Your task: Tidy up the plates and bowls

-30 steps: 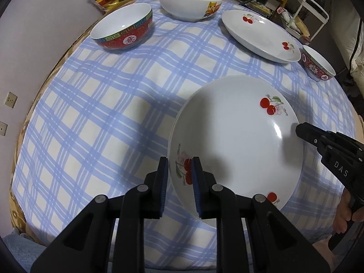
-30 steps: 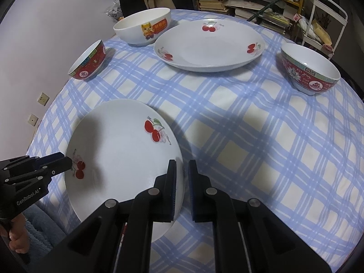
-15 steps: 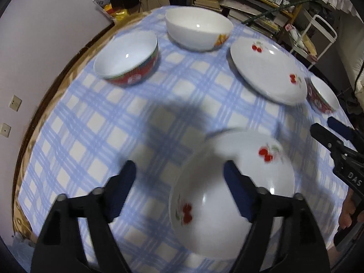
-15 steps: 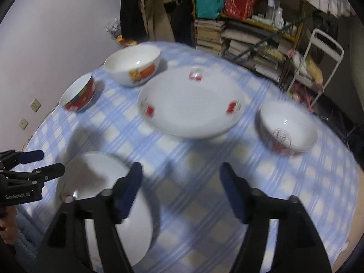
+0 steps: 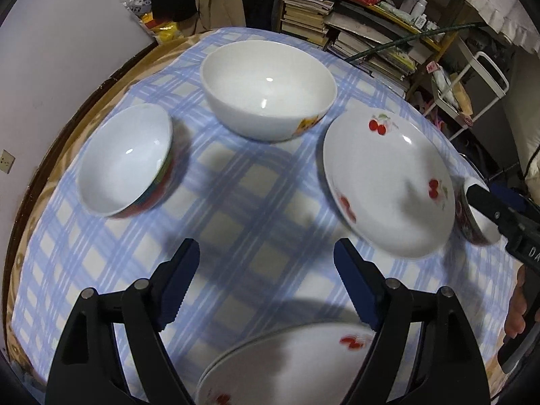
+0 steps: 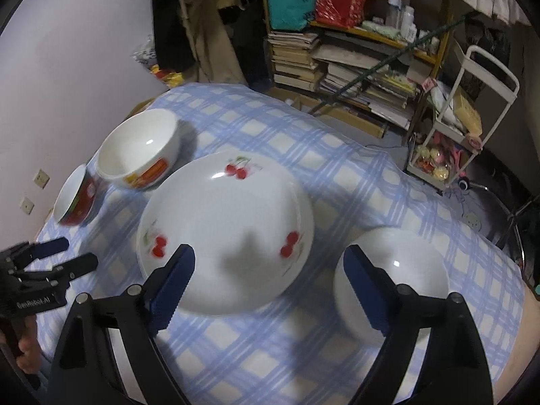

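Observation:
My left gripper (image 5: pixel 266 263) stands open over bare blue-checked cloth, nothing between its fingers. A white cherry plate (image 5: pixel 287 364) lies just below it at the near edge, let go. Farther off are a second cherry plate (image 5: pixel 388 185), a big white bowl (image 5: pixel 266 87) and a red bowl (image 5: pixel 125 162). My right gripper (image 6: pixel 270 270) hangs above the near rim of the second cherry plate (image 6: pixel 226 229), its jaws opening and empty. Another red-patterned bowl (image 6: pixel 405 270) sits behind its right finger. The white bowl (image 6: pixel 141 148) and red bowl (image 6: pixel 76 202) stand at the left.
The round table's edge (image 5: pixel 40 202) curves close to a wall with sockets on the left. Book-filled shelves (image 6: pixel 354 67) and a white cart (image 6: pixel 465 118) stand beyond the far side. A hand (image 6: pixel 27 347) holds the left gripper (image 6: pixel 81 253).
Both grippers were shut on opposite rims of the near cherry plate. They have opened, let it go and moved toward the table's far side, so the other dishes loom larger.

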